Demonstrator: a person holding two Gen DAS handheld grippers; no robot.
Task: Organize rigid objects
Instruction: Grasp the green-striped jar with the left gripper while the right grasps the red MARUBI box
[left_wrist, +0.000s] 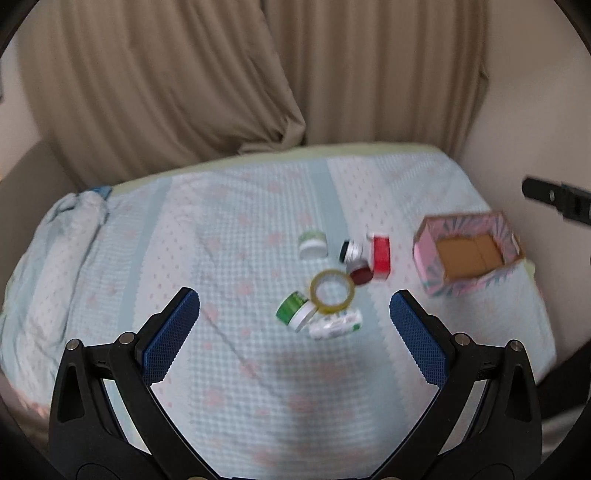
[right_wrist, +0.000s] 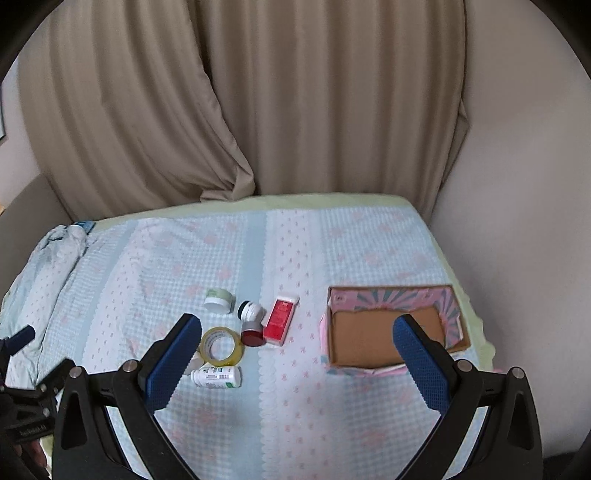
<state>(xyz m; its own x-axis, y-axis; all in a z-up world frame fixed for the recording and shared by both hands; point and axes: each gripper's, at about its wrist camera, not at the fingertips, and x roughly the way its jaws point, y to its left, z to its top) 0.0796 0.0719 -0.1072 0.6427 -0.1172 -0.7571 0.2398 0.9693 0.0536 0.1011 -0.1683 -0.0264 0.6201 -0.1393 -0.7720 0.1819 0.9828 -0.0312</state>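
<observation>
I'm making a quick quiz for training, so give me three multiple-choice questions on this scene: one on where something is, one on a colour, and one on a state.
1. Where is the tape roll relative to the white bottle?
A. Inside the box
B. Just beyond it, on the bedspread
C. On the curtain

2. What colour is the flat rectangular pack beside the jars?
A. Red
B. Yellow
C. Black

3. What state is the pink patterned box in?
A. Closed with a lid
B. Full of jars
C. Open and empty

Answers: 1 B, the roll lies on the far side of the lying bottle. 2 A, its face is red with a white end. 3 C, only its bare brown floor shows.
</observation>
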